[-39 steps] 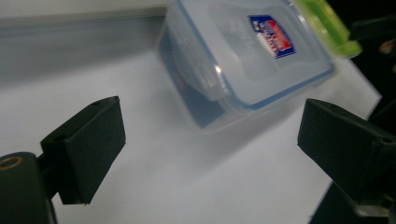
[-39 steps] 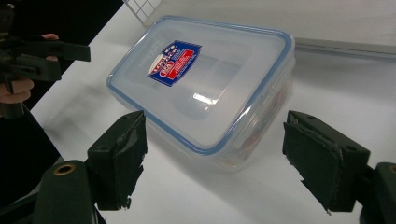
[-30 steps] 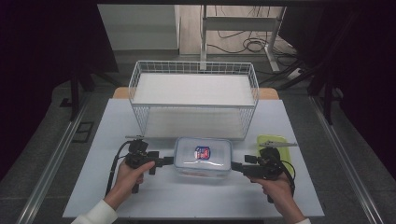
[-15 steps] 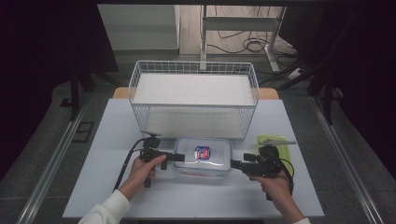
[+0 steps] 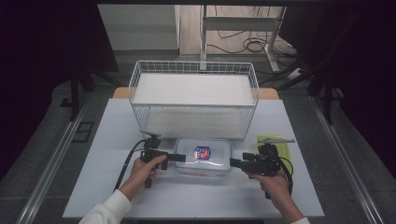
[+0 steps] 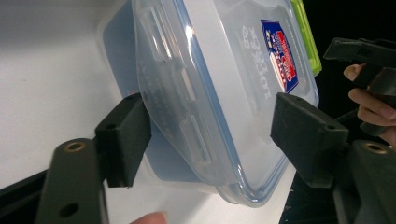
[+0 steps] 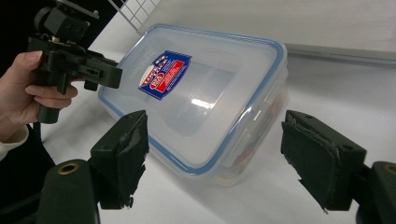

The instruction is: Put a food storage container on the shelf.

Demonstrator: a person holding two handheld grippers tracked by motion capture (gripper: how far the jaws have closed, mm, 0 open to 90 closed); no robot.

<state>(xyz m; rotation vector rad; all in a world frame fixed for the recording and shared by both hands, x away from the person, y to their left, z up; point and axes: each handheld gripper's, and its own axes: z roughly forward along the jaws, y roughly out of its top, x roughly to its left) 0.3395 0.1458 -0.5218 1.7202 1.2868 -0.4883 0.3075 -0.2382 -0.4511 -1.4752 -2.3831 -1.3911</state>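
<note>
While both hands reach inward, each tool — left [image 5: 180, 157], right [image 5: 235, 163] — gapes beside the container [image 5: 203, 156]

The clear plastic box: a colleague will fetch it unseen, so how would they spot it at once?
Start at the white wire basket at the back of the table. Just in front of it lies the clear plastic box, between the left gripper and right gripper. Its blue-rimmed lid carries a red-and-blue label.

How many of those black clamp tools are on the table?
2: the left gripper at the plastic box's left end, the right gripper at its right end, both open.
</note>
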